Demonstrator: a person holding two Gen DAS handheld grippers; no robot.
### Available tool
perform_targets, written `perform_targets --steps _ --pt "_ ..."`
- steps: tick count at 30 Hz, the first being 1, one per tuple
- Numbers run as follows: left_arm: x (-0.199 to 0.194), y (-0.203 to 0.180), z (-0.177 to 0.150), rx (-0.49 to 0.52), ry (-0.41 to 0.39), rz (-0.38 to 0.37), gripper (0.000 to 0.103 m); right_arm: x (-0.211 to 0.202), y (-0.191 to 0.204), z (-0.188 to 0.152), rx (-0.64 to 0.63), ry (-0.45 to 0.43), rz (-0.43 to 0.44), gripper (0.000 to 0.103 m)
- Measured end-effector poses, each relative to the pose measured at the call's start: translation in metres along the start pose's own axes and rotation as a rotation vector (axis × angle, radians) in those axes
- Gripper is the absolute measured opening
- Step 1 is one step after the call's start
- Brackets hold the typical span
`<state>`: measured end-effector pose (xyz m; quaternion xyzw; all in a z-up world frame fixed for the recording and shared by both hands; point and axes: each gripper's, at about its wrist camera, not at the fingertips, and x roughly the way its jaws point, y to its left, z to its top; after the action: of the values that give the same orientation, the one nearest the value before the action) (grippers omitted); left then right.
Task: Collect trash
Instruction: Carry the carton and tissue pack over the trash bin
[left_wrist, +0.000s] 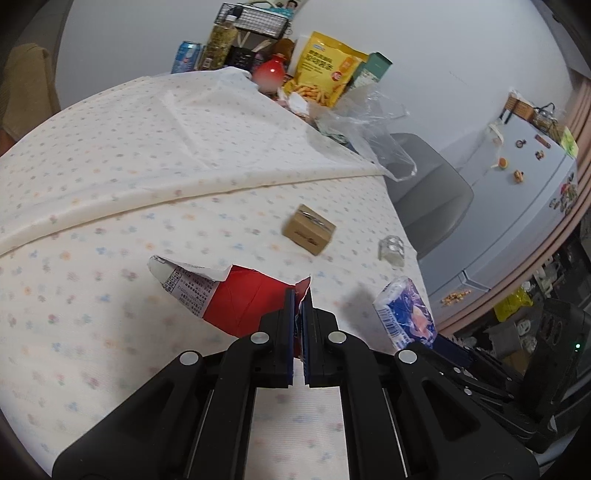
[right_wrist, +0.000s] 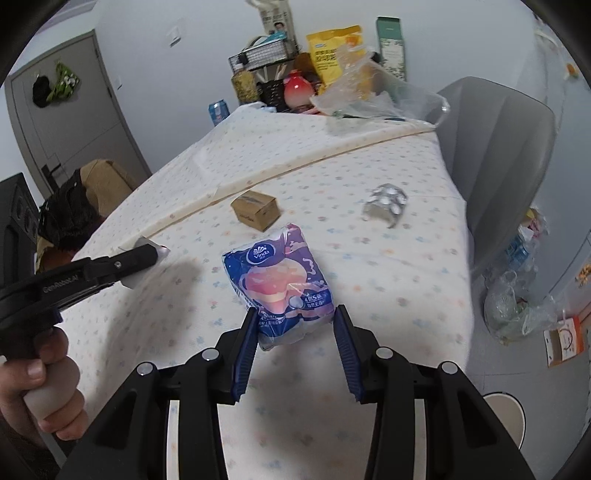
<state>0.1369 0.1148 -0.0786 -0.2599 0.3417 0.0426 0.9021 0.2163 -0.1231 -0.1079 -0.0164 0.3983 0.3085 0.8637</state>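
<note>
Near the bench's (right_wrist: 369, 258) front edge, the right gripper (right_wrist: 293, 321) has its fingers half open around a blue Vinda tissue pack (right_wrist: 279, 280). Left of it, the left gripper (left_wrist: 299, 306), marked GenRobot.AI, is clamped on a torn red wrapper (left_wrist: 240, 299).

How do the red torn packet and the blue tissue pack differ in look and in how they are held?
The red torn packet is flat, opened and ragged at its edge; the blue tissue pack is plump and looks sealed. The packet is pinched by the left hand-held gripper, whose jaws are nearly together; the tissue pack sits between the wider jaws of the right hand-held gripper. Both are printed wrappers above the flowered tablecloth.
</note>
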Motion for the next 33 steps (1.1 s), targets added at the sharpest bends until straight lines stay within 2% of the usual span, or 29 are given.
perform_targets --steps 17,33 --pt "0.027 -0.090 -0.020 0.126 0.062 -0.111 0.004 -0.072 -0.089 -0.038 0.196 -0.082 -0.086 0.041" --pt "0.060 -0.172 -0.048 0.238 0.144 -0.176 0.004 -0.106 -0.172 -0.087 0.363 -0.105 -0.169 0.041"
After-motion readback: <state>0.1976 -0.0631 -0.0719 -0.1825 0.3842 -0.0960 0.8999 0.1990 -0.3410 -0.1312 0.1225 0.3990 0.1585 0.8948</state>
